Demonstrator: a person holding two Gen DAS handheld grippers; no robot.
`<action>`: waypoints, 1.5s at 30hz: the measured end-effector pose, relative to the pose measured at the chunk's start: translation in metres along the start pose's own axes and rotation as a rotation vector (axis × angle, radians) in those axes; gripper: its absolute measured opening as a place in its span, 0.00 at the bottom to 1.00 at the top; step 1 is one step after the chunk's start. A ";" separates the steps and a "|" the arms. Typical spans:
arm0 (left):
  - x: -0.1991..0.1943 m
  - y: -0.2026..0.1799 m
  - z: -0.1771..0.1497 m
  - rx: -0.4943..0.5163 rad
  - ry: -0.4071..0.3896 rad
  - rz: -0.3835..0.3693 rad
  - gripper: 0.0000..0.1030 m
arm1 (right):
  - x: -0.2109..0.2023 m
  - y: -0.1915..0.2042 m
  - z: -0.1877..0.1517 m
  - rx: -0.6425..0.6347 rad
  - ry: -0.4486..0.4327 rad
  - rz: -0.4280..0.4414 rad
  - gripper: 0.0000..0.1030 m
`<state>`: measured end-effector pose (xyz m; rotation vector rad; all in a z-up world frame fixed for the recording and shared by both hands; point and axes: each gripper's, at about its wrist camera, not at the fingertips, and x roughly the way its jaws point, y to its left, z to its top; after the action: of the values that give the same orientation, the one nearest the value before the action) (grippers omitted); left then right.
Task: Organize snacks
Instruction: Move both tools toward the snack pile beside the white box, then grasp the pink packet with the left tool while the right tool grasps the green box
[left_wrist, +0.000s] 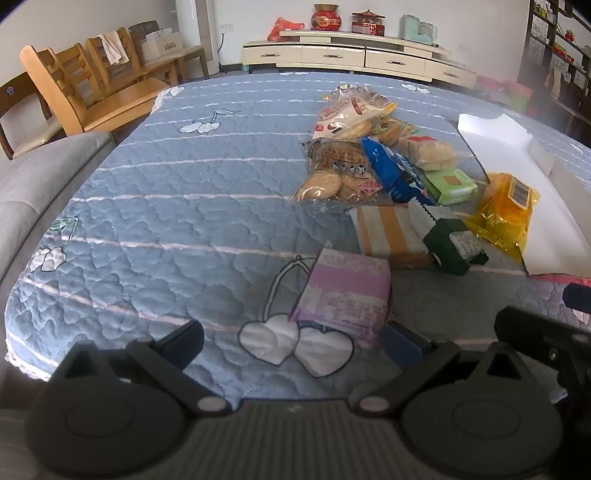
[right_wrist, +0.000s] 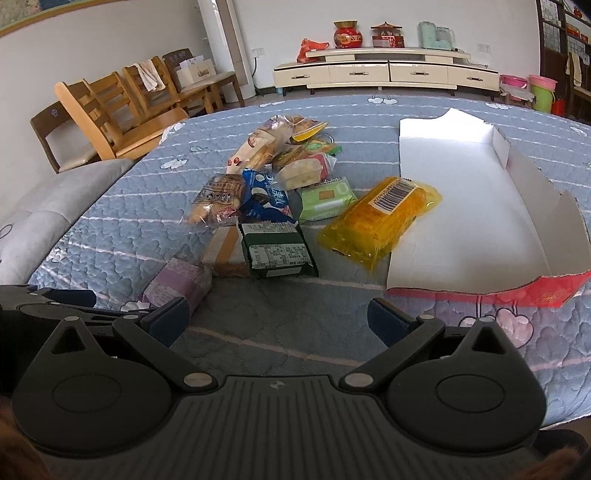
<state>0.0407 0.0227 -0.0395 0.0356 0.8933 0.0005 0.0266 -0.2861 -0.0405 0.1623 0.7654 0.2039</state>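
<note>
Left gripper (left_wrist: 295, 338) jaws apart, empty, low over quilt; purple snack packet (left_wrist: 345, 295) lies just ahead, nearest of the pile. Right gripper (right_wrist: 279, 317) likewise spread, empty. White box (right_wrist: 480, 206) empty. Advice: straddle packet squarely, pinch mid-body.

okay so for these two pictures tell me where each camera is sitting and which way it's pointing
Left wrist: sits on the left gripper, low over the quilt, facing the purple packet and snack pile; both open fingers show.
Right wrist: sits on the right gripper, facing the dark green packet, yellow packet and white box; open fingers show, left gripper at the left edge.
Shared: purple packet, snack pile, box, chairs, cabinet.
</note>
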 end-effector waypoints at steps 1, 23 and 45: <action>0.001 0.000 0.000 0.000 0.001 -0.001 0.99 | 0.000 0.000 0.000 0.001 0.001 0.000 1.00; 0.019 -0.002 0.007 0.022 -0.024 -0.111 0.80 | 0.013 -0.003 -0.001 -0.021 0.029 -0.003 1.00; 0.007 0.024 0.015 -0.026 -0.097 -0.135 0.54 | 0.082 -0.005 0.049 -0.059 0.132 0.157 0.66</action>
<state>0.0575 0.0461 -0.0349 -0.0482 0.7972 -0.1145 0.1191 -0.2742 -0.0621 0.1545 0.8775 0.3885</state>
